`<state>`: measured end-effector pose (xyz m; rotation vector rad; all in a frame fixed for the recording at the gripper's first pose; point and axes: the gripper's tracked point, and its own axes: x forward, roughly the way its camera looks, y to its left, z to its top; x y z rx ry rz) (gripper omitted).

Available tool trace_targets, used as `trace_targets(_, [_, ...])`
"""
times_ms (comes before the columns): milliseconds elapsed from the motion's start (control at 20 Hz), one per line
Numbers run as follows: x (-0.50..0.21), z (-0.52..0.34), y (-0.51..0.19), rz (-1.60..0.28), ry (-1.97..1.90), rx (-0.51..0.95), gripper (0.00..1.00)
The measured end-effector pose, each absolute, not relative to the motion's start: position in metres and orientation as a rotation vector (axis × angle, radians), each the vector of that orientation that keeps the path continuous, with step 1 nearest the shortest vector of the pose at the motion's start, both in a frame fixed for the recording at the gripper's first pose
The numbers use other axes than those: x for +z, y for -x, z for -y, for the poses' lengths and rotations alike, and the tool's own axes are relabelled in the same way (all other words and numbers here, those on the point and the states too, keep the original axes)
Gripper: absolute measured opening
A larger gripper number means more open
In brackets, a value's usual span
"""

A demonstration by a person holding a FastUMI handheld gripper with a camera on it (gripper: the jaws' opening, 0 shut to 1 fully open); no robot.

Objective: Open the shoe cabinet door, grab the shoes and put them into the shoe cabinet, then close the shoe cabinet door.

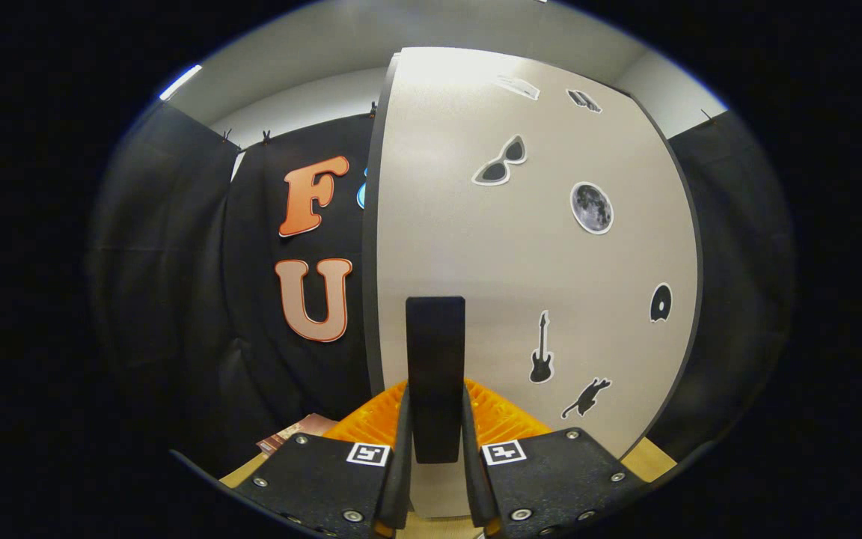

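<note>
Pale grey and matte, one door (476,247) is filling the space ahead of the gripper (435,442), standing upright with a dark edge down each side. One black handle (435,374) is rising vertically from between the two fingers (401,449), which are clenching it from both sides, each finger pressing a flank. Seven stickers are showing on the door: sunglasses (501,161), a moon (591,207), a disc (660,302), a guitar (542,349), a leaping animal (587,397), and two small ones (551,93) near the top. Wooden floor (652,458) is peeking out beside the fingers, with one flat brown item (298,433) lying on it
</note>
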<state>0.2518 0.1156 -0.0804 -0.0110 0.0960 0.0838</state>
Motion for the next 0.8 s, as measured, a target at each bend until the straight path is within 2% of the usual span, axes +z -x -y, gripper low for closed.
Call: trace_targets(800, [-0.073,-0.081,-0.183,-0.091,-0.038,0.104,0.31])
